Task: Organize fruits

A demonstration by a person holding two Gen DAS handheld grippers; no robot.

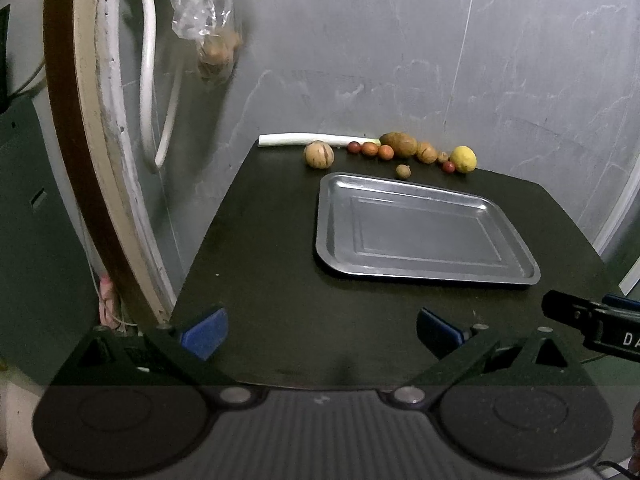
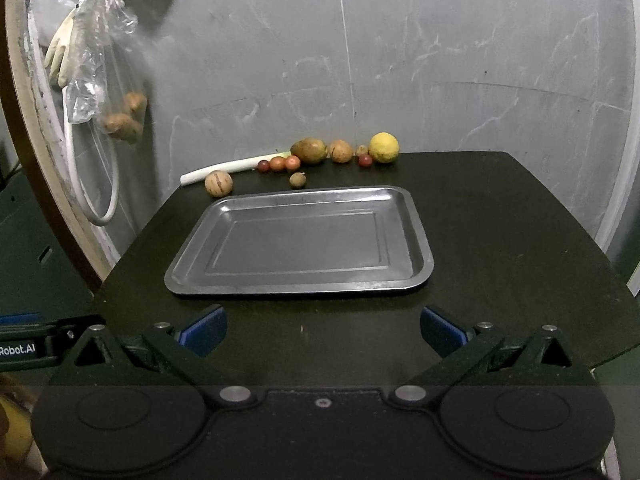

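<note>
An empty metal tray [image 1: 424, 268] [image 2: 200, 276] lies in the middle of a dark table [image 1: 280, 280] [image 2: 500, 260]. Behind it, along the wall, sits a row of produce: a striped round fruit [image 1: 319, 154] [image 2: 218, 183], several small red fruits [image 1: 370, 148] [image 2: 285, 163], a brown-green mango [image 1: 398, 144] [image 2: 309, 150], a tan fruit [image 1: 427, 152] [image 2: 341, 151], a yellow lemon [image 1: 463, 159] [image 2: 384, 147], a small brown fruit [image 1: 403, 171] [image 2: 297, 180] and a white leek stalk [image 1: 300, 140] [image 2: 218, 170]. My left gripper [image 1: 322, 334] and right gripper [image 2: 323, 332] hover open at the near table edge, holding nothing.
A clear plastic bag with brown roots [image 1: 212, 36] [image 2: 120, 116] and pale rubber gloves [image 2: 66, 48] hang on the grey wall at left, beside a white hose [image 1: 148, 92] [image 2: 96, 200]. The right gripper's body [image 1: 596, 324] shows at the left view's right edge.
</note>
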